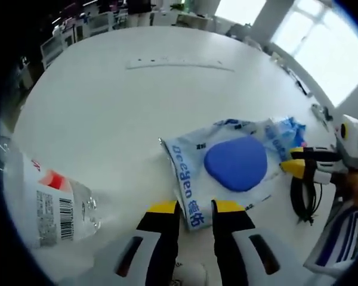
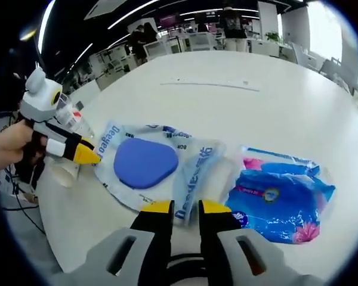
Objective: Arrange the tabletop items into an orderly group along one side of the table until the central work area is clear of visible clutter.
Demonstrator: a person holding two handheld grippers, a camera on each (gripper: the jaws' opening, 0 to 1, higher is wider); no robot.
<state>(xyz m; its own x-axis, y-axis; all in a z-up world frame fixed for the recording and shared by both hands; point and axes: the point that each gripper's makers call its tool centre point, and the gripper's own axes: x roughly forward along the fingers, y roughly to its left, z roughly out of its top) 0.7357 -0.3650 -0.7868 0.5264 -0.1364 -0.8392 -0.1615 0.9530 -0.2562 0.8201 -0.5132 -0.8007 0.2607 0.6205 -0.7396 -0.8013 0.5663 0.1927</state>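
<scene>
Both grippers flank the clear wet-wipe pack with blue oval lid [image 2: 146,164], mid-table. Left gripper [image 1: 196,208] and right gripper [image 2: 179,210]: jaws slightly apart, gripping nothing, each at a pack edge. Best move: pinch the crinkled film edge, not the lid, then slide it sideways. Blue tissue packet [image 2: 280,196] lies just beside; clear plastic bottle [image 1: 45,199] near the table edge.

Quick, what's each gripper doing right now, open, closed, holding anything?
Left gripper: jaws slightly apart at the edge of the wet wipes pack; a grip cannot be told.
Right gripper: the same at the pack's opposite edge; cannot be told.
</scene>
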